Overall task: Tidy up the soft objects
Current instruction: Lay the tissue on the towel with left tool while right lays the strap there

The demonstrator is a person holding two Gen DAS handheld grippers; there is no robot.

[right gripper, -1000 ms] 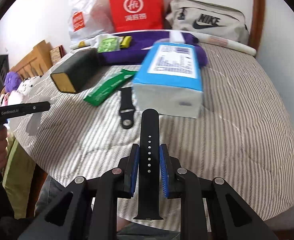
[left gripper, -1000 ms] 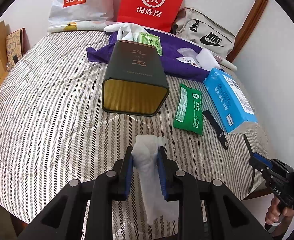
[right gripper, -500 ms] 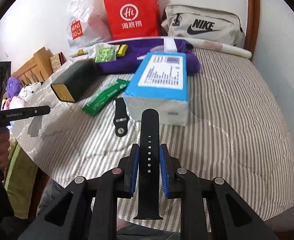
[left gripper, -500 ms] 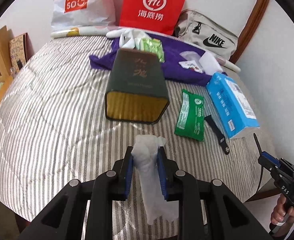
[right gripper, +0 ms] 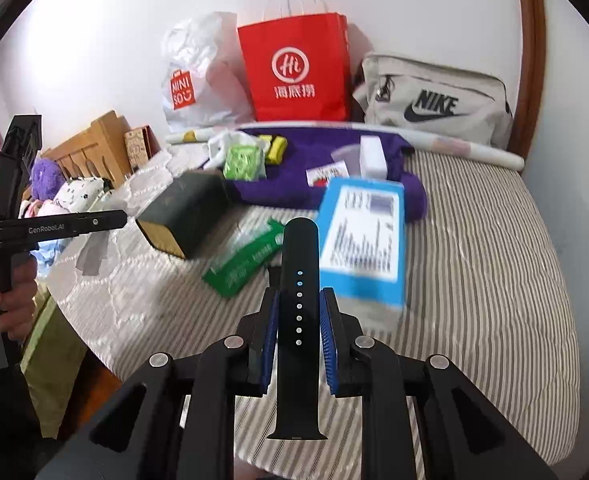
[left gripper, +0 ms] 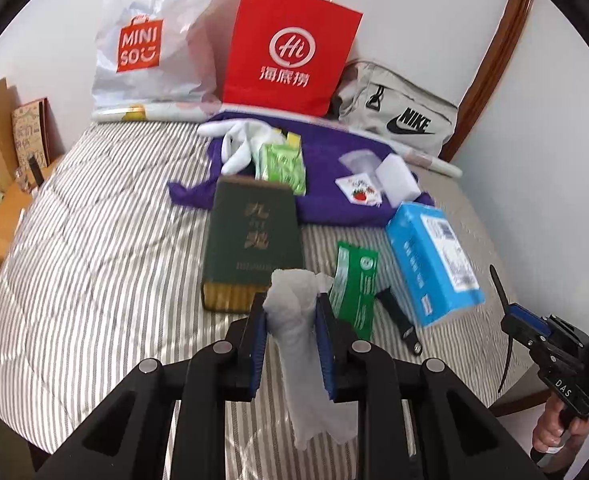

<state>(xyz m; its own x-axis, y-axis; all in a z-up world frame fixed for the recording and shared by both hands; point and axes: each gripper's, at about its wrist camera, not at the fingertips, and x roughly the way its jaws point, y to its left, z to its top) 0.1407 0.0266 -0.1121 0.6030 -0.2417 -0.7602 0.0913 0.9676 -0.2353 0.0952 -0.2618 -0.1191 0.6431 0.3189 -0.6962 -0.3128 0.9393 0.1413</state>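
Pinching a white tissue wad [left gripper: 294, 320], left gripper [left gripper: 290, 340] hangs above the striped bed [left gripper: 94, 260]; dark box [left gripper: 250, 240] and green packet [left gripper: 354, 280] lie ahead. Right gripper [right gripper: 299, 332] jaws clamp a black watch strap [right gripper: 298, 320], blue tissue pack [right gripper: 362, 236] directly ahead.

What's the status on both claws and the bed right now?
Left claw shut on white tissue. Right claw shut on black watch strap. Green tin ahead, open end facing; nothing blocking.

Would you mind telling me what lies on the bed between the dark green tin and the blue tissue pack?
The green wipes packet, with a black strap piece beside it, seen in the left wrist view.
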